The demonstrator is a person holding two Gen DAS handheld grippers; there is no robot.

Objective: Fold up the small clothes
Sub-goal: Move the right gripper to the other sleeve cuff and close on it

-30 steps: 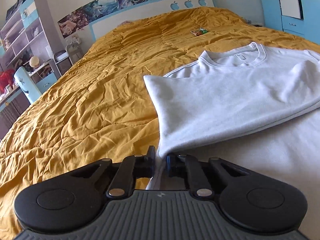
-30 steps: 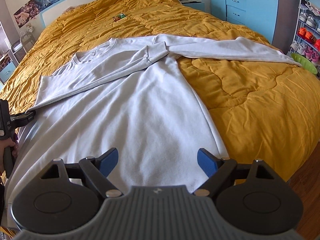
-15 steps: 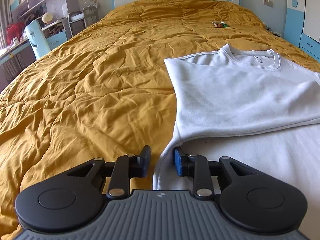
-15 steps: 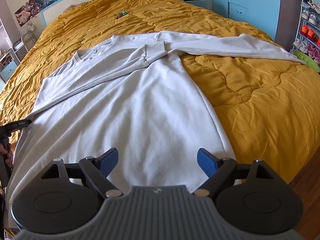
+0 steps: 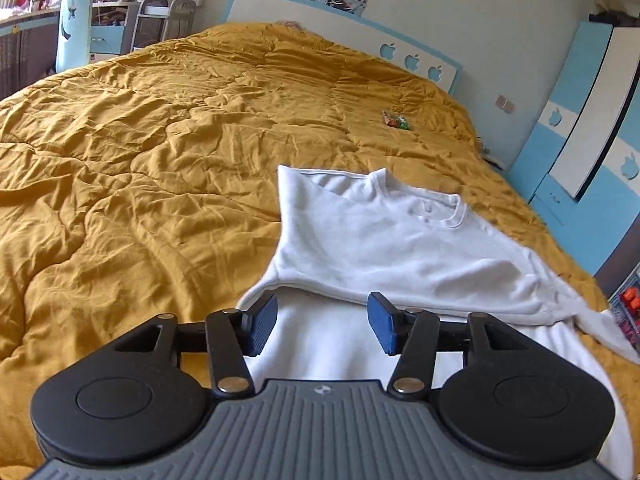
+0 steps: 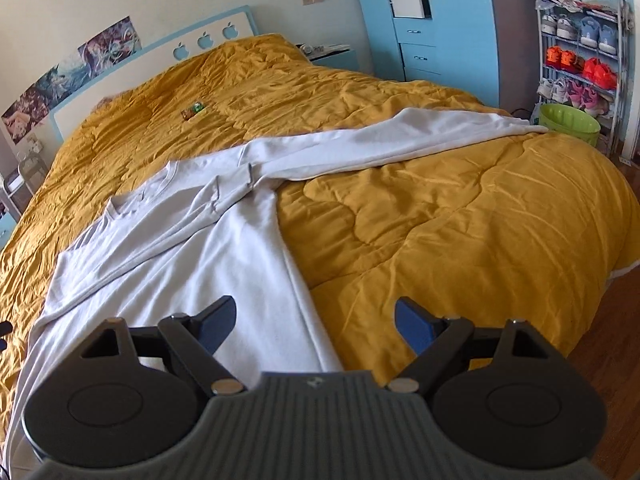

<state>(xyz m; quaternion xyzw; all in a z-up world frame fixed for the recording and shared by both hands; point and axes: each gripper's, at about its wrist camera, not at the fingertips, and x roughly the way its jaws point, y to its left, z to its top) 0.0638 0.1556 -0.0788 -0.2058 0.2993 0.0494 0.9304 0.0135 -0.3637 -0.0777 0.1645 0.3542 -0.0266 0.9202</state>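
Note:
A white long-sleeved sweatshirt (image 6: 224,256) lies flat on the yellow quilt (image 6: 460,232). One sleeve (image 5: 400,260) is folded across its chest; the other sleeve (image 6: 400,140) stretches out toward the right bed edge. My left gripper (image 5: 320,322) is open and empty, just above the shirt's body near the folded sleeve's edge. My right gripper (image 6: 314,320) is open and empty, above the shirt's right side hem near the foot of the bed.
A small green and red packet (image 6: 193,110) lies on the quilt near the headboard (image 6: 160,56). A blue wardrobe (image 6: 432,20), a shoe rack (image 6: 580,48) and a green basin (image 6: 568,122) stand at the right. A desk and chair (image 5: 74,32) stand at the left.
My left gripper has opened and let go of the folded sleeve's edge, then lifted and turned. My right gripper has shifted right toward the shirt's side hem, staying open.

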